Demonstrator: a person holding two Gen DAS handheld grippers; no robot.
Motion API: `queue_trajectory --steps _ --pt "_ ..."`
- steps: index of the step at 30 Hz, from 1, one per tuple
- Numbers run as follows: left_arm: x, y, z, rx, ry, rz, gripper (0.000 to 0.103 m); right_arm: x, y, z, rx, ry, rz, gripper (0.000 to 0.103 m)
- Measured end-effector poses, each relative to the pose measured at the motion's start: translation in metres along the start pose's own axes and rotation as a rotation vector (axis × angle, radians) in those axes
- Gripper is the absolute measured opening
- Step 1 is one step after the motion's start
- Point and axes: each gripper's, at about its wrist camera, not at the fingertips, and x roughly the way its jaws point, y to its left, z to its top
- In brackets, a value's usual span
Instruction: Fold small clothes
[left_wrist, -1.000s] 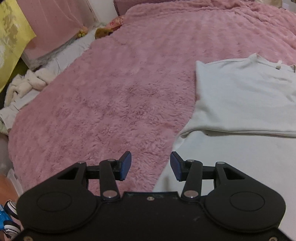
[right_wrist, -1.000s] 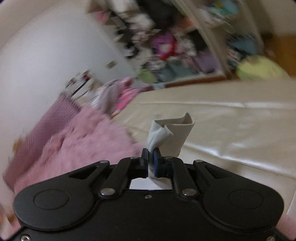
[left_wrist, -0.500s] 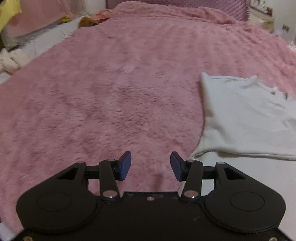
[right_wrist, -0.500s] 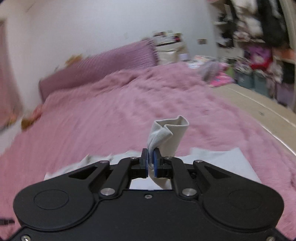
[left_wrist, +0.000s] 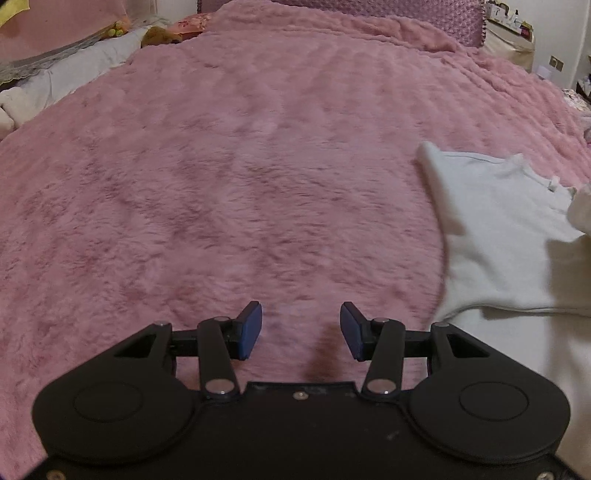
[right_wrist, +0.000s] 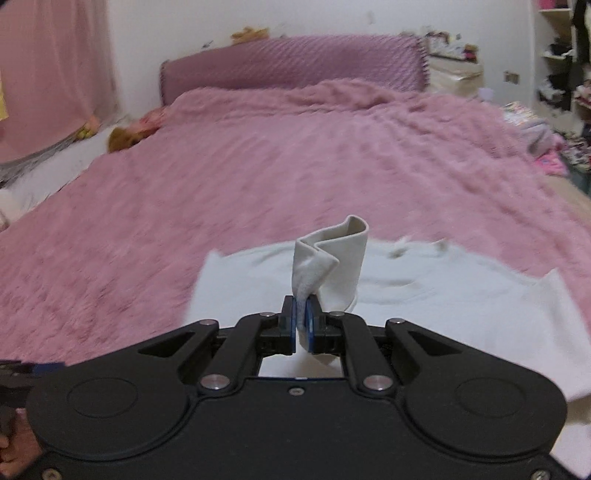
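Note:
A small white top (left_wrist: 506, 236) lies flat on the pink fluffy blanket (left_wrist: 240, 166), at the right of the left wrist view, its neckline toward the far side. My left gripper (left_wrist: 301, 330) hovers open over bare blanket just left of the top, with nothing between its blue pads. In the right wrist view the same white top (right_wrist: 443, 295) spreads across the blanket ahead. My right gripper (right_wrist: 303, 319) is shut on a bunched fold of the top's white cloth (right_wrist: 332, 266), which stands up above the pads.
A purple headboard (right_wrist: 295, 62) stands at the far end of the bed. Pale bedding and a soft toy (right_wrist: 120, 138) lie along the left edge. Cluttered shelves (right_wrist: 561, 55) are at the right. A cream sheet (left_wrist: 498, 362) shows near the front right.
The right gripper has swung from facing the shelves round to face the bed, still holding the cloth. The left gripper has shifted left and forward, so the top sits further right.

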Motion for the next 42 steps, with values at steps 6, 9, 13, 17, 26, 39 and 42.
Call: queue_trajectory --steps 6,9,13,17,26,39,42 --pt "0.005 0.028 -0.004 -0.1 0.022 -0.04 0.049 0.025 0.048 -0.014 -0.034 0.057 0.083 0.002" --pt "0.002 0.028 -0.004 -0.099 0.014 -0.054 0.049 0.036 0.067 -0.021 -0.054 0.084 0.106 0.002" --pt "0.004 0.024 -0.005 -0.085 0.024 -0.064 0.049 0.055 0.082 -0.034 -0.057 0.138 0.112 0.002" --pt "0.007 0.02 -0.006 -0.071 0.032 -0.067 0.05 0.084 0.088 -0.052 -0.019 0.259 0.111 0.005" --pt "0.012 0.022 -0.009 -0.081 0.056 -0.055 0.051 0.074 0.108 -0.058 -0.075 0.275 0.195 0.054" --pt "0.015 0.017 -0.01 -0.063 0.064 -0.043 0.051 0.091 0.086 -0.062 -0.005 0.294 0.15 0.037" --pt "0.017 0.018 -0.011 -0.059 0.07 -0.042 0.052 0.098 0.098 -0.069 -0.071 0.295 0.126 0.037"
